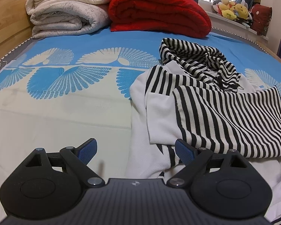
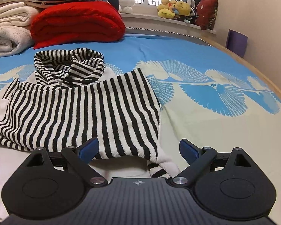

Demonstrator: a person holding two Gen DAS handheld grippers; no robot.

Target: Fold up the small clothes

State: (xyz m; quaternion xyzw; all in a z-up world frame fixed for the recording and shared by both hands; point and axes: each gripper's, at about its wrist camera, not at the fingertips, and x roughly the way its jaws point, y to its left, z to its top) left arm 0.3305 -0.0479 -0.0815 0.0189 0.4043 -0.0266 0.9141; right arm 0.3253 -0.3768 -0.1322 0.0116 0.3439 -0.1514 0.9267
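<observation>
**Grippers poised at hem of striped hoodie on bed**

Fingers spread wide and holding nothing, the left gripper hangs low over the near edge of a black-and-white striped hoodie, its right blue pad over the white panel's edge and its left pad over bare bedsheet. The right gripper, equally wide apart and empty, sits at the other side of the garment, with the striped fold's lower hem lying directly between its fingers and a striped cuff just beneath.

The hoodie lies crumpled on the blue-and-cream patterned sheet, partly folded, its long axis running away from both cameras toward the hood at the far end. From the left gripper the bulk of the cloth lies ahead and to the right; from the right gripper, ahead and to the left. The right gripper appears better placed on the hem, so a pinch there looks the likelier next move.

Beyond the hood, a folded red blanket and cream blankets are stacked at the head of the bed, with plush toys on the windowsill behind.
</observation>
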